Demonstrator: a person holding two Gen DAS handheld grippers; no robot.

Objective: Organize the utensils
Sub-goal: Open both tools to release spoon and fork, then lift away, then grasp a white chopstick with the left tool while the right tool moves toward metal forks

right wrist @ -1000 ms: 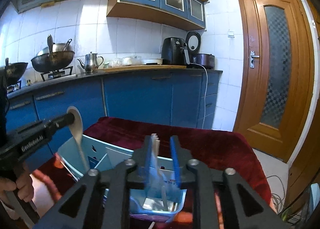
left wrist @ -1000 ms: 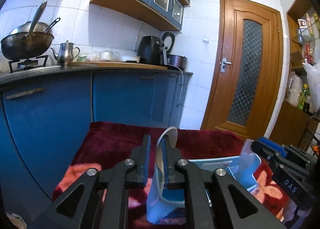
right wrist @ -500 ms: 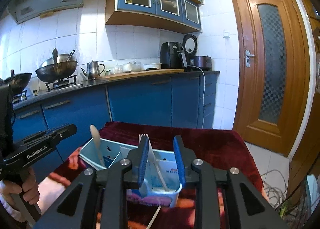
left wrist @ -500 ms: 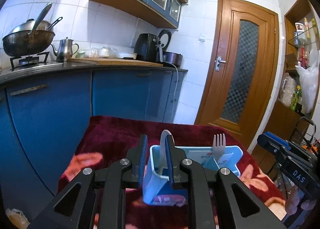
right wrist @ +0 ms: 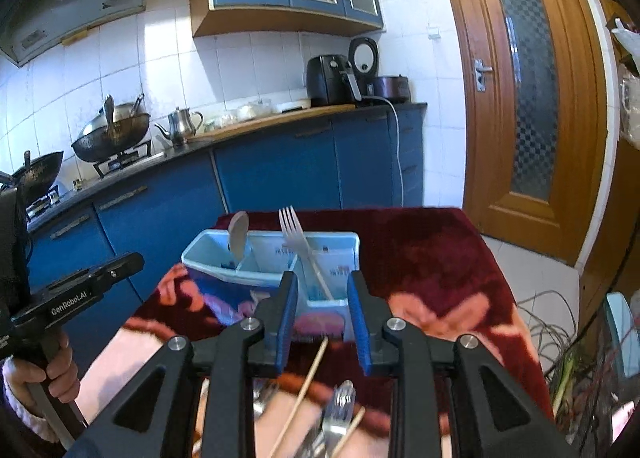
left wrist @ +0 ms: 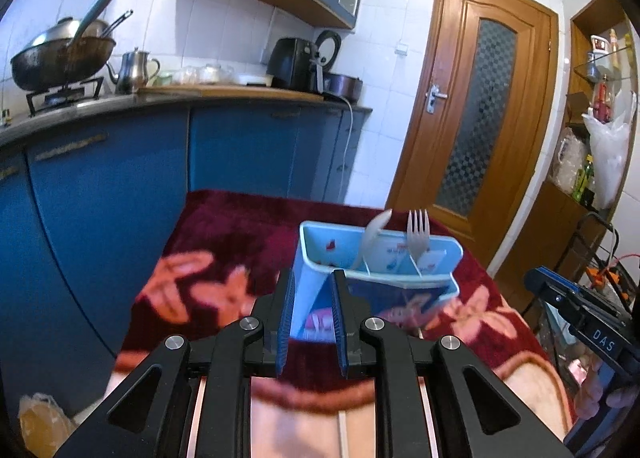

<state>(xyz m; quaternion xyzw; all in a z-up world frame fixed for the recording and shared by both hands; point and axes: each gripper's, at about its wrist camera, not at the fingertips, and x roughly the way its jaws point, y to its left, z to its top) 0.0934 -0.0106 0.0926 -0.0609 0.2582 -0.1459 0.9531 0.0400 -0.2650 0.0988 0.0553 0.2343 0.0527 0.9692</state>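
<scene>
Two utensils stand in the blue holder (right wrist: pixel 224 264) on the desk (right wrist: pixel 432 258): a spoon (right wrist: pixel 239 235) in the left slot and a fork (right wrist: pixel 294 230) in the next one. Both the left gripper (left wrist: pixel 308 318) and the right gripper (right wrist: pixel 322 318) have their jaws apart, holding nothing. More forks and chopsticks (right wrist: pixel 300 394) lie near the front edge. These look thin, hard and slippery, so I would pinch one at the middle of its handle.

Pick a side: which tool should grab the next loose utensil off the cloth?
Right. Its tool is open and empty, with loose metal cutlery and chopsticks lying just beneath it. The left tool is also empty, but no loose utensils show beneath it.
</scene>
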